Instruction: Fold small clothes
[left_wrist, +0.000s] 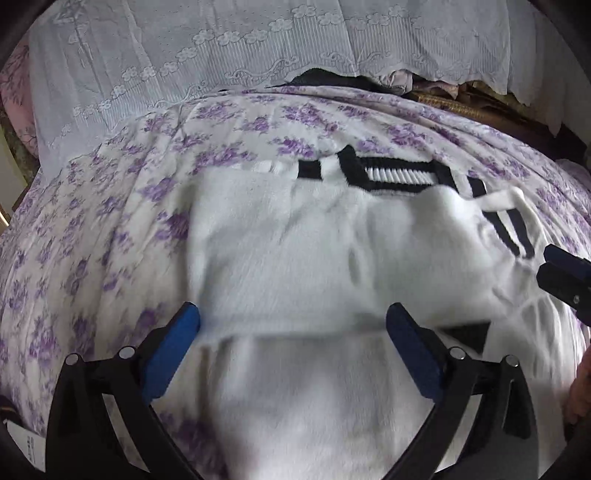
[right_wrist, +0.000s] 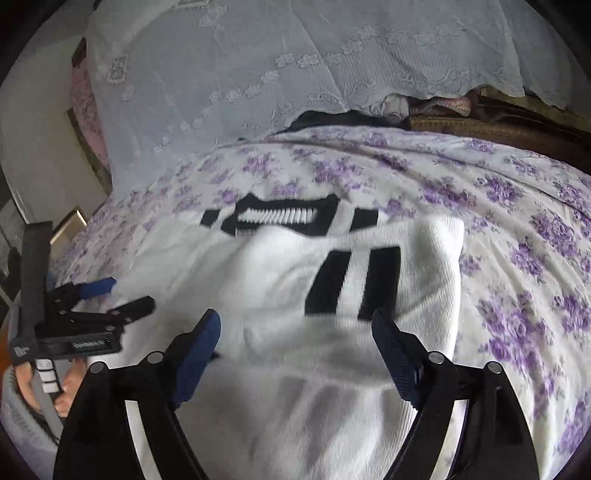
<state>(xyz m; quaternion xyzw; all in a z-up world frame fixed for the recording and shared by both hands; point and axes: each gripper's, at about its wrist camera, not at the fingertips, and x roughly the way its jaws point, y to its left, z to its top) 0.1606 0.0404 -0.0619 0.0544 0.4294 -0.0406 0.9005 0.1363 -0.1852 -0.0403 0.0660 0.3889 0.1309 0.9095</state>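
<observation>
On the flowery bedspread (left_wrist: 92, 229) lies the white sweater (left_wrist: 280, 251), sleeves folded in already. Left gripper (left_wrist: 293, 321) and right gripper (right_wrist: 295, 328) hover wide apart, holding nothing, so I'd guess the bottom-to-collar fold is left.

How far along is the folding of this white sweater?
Done: the white sweater lies on the floral bedspread, its striped sleeve folded across the body. In hand: nothing; the left gripper and right gripper are both open. Left: the remaining folds.

right claw (right_wrist: 295, 332) spread | over white sweater (right_wrist: 258, 280) | hem possibly blurred
</observation>
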